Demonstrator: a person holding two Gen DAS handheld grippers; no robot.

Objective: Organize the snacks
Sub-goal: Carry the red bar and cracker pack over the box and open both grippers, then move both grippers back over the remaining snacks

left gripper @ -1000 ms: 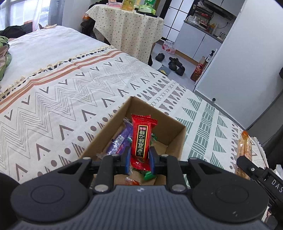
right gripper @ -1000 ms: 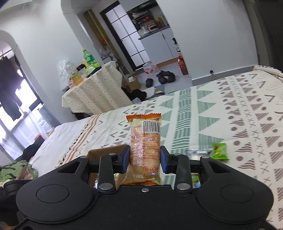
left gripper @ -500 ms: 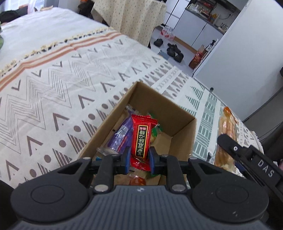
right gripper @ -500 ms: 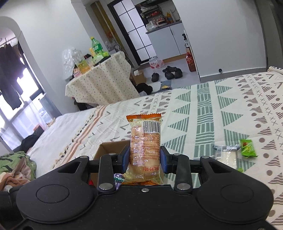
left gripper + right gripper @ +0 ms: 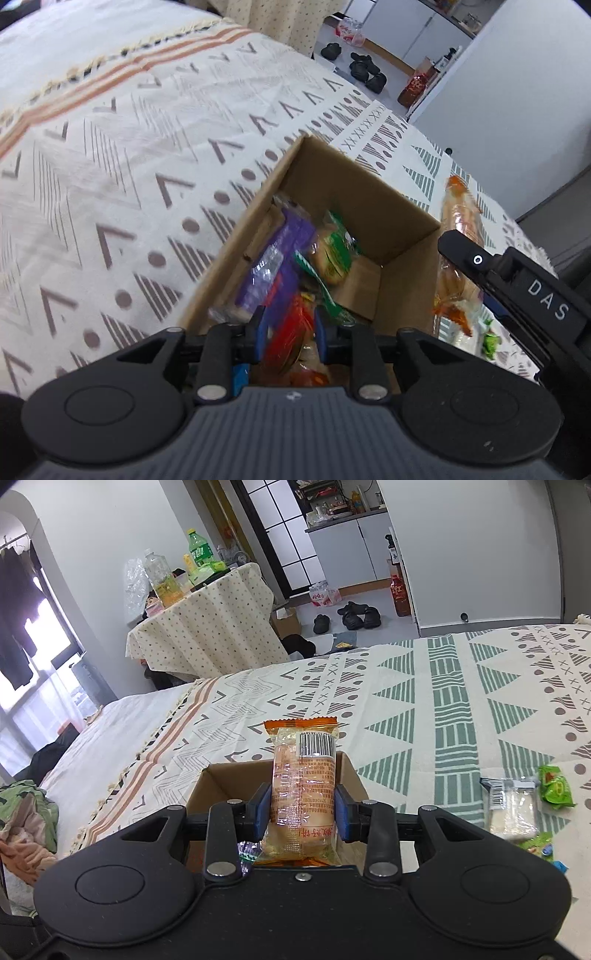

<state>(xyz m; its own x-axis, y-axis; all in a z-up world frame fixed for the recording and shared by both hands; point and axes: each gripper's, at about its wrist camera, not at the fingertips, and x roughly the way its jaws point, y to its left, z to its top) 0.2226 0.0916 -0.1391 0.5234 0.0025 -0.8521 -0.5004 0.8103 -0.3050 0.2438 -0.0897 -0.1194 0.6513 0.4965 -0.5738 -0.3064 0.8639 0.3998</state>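
While the left tongs (image 5: 289, 334) hang nose-down over the cardboard box (image 5: 402, 291), their jaws are opening around the red snack packet (image 5: 291, 332), which sits between the blue pads, directly above the box's near end; blur hides whether the pads still press on it, so the hold looks loosening rather than firm. Its long axis seems to run roughly along the tongs' pointing line, into the box, but it is smeared. Inside the box lie a purple packet (image 5: 275, 258) toward the left wall and a green-wrapped snack (image 5: 332, 251) toward the far wall; the box floor near the tongs is cut off by the tongs' body. The right tongs (image 5: 303, 806) are clenched on the orange-wrapped cake (image 5: 303, 775), upright, long axis pointing away from the tongs, barcode end on top. From the right wrist view the box sits just beyond and below this cake; in the left wrist view the cake hangs just outside the box's right wall. Judgement: left drop comes first since it is already over the opening; the right must still cross the box wall. Right of the box on the bed (image 5: 461, 709) lie a clear white-filled packet (image 5: 511, 808) and a green candy (image 5: 556, 786), still unsorted. The box's near wall is hidden in both views.
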